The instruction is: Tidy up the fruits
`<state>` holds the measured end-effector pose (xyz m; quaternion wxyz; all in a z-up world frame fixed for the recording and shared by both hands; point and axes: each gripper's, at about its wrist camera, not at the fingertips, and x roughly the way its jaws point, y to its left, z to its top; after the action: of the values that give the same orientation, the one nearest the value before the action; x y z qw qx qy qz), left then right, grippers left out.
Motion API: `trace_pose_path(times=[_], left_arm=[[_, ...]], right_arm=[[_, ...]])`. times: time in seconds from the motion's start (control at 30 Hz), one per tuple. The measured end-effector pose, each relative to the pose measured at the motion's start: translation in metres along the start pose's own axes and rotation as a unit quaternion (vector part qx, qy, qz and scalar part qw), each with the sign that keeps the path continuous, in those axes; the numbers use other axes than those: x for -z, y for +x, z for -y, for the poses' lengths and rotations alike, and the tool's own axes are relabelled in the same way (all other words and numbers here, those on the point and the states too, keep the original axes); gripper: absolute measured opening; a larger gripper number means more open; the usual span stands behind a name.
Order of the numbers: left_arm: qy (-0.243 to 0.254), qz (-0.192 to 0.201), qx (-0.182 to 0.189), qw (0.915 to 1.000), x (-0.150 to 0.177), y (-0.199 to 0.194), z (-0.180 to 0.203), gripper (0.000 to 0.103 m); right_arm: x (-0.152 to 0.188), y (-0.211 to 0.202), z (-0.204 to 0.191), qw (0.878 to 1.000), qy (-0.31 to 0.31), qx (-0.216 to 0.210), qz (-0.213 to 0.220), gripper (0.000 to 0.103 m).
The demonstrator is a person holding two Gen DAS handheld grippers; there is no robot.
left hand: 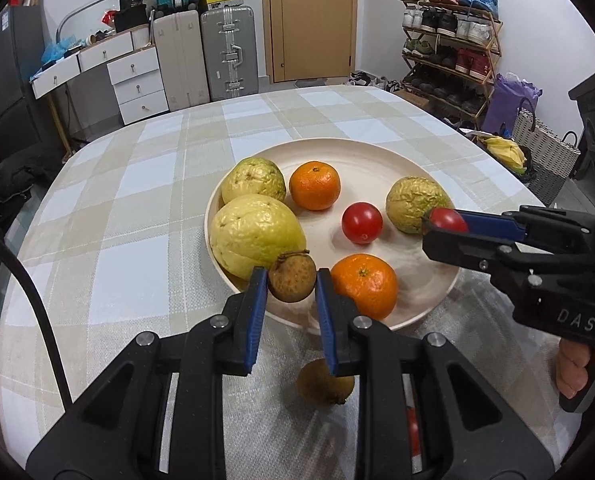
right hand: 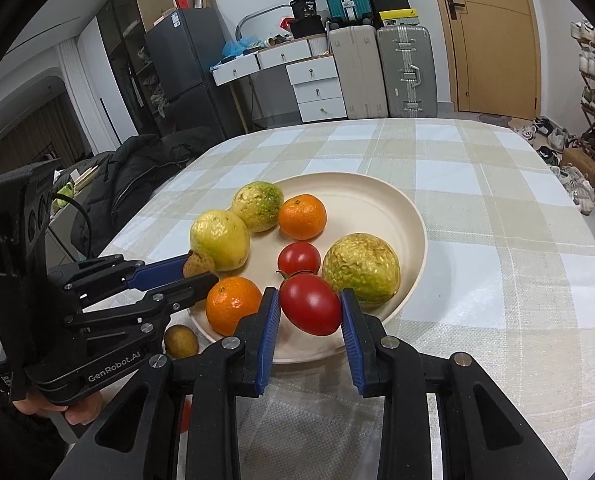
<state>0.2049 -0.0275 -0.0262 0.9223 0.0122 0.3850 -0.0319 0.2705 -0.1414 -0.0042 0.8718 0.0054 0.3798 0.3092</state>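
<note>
You have a fruit in each pair of tongs, both poised over the near rim of the plate, so the drop is straight down and a little forward. Your left gripper is clamped tight on a small brown longan, round with a rough dry skin and a stub of stem on top; it hangs above the rim, between the big yellow guava and the near orange. Your right gripper is closed on a smooth, glossy tomato, an oval whose long axis lies slantwise across the pads; the free space in the dish lies just ahead, near the other tomato and the wrinkled green guava. A second longan lies on the checked cloth just outside the plate, nearer your left hand
</note>
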Motion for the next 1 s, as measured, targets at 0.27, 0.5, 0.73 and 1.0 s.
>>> trace_pose_path(times=[0.27, 0.5, 0.73, 1.0], left_arm=[[0.006, -0.005, -0.008, 0.9999, -0.003, 0.010, 0.003, 0.022], [0.005, -0.006, -0.011, 0.9999, -0.004, 0.012, 0.002, 0.022], [0.015, -0.004, -0.026, 0.9995, -0.002, 0.011, 0.006, 0.022], [0.013, 0.006, -0.024, 0.9996, 0.003, -0.004, 0.007, 0.032]], right_arm=[[0.000, 0.003, 0.003, 1.000, 0.007, 0.007, -0.002, 0.031], [0.000, 0.004, 0.005, 1.000, 0.011, 0.007, -0.003, 0.031], [0.000, 0.003, 0.007, 1.000, 0.011, 0.008, -0.004, 0.031], [0.000, -0.007, 0.008, 1.000, 0.007, 0.023, 0.007, 0.042]])
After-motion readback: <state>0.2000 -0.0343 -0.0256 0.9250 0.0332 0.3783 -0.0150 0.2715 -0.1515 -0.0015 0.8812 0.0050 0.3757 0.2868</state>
